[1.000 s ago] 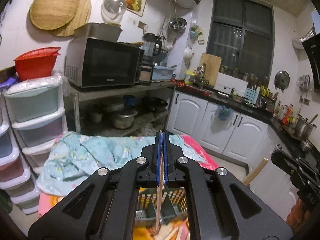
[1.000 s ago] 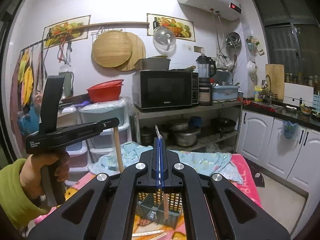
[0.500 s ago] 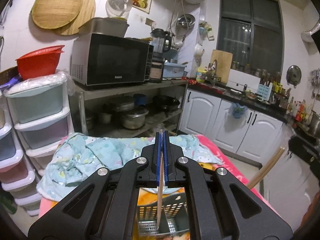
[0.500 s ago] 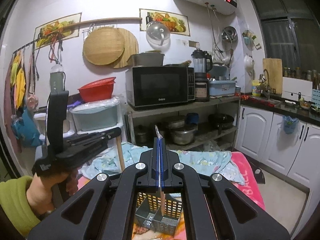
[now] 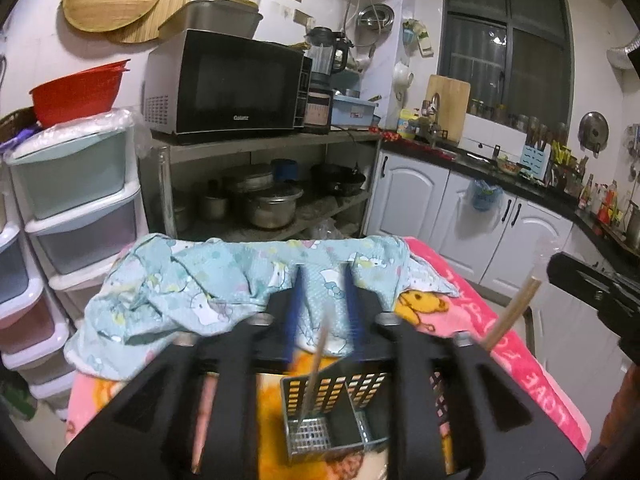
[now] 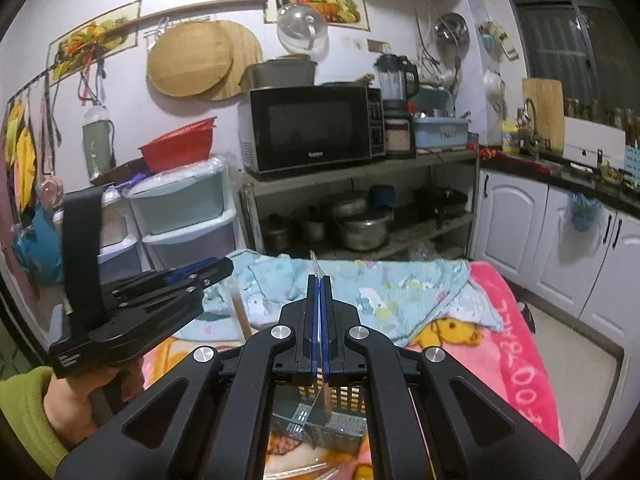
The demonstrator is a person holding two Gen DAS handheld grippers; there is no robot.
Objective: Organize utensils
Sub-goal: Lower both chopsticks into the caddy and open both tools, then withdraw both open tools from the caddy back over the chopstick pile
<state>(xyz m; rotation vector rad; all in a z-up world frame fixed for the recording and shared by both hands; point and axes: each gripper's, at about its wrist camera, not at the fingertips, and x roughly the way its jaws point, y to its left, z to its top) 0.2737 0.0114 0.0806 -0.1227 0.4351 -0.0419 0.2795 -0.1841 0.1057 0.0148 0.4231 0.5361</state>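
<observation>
I find the left tongs point(image 5: 322, 316) opening directly above the basket point(image 5: 332, 412); the chopstick point(image 5: 316, 368) between them stands near upright, clear of the pads, its tip already in the basket's left compartment. My right tongs point(image 6: 319, 320) are pressed together on a second chopstick point(image 6: 325, 394), also near vertical, hanging over the same basket on the desk point(image 6: 516, 352). I judge a straight drop suffices.

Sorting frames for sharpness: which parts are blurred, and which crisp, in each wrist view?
Left wrist view: the left gripper, its jaws opening, and the loose chopstick between them are motion-smeared; the microwave is crisp. Right wrist view: the right gripper is sharp; the utensil basket is slightly soft.
</observation>
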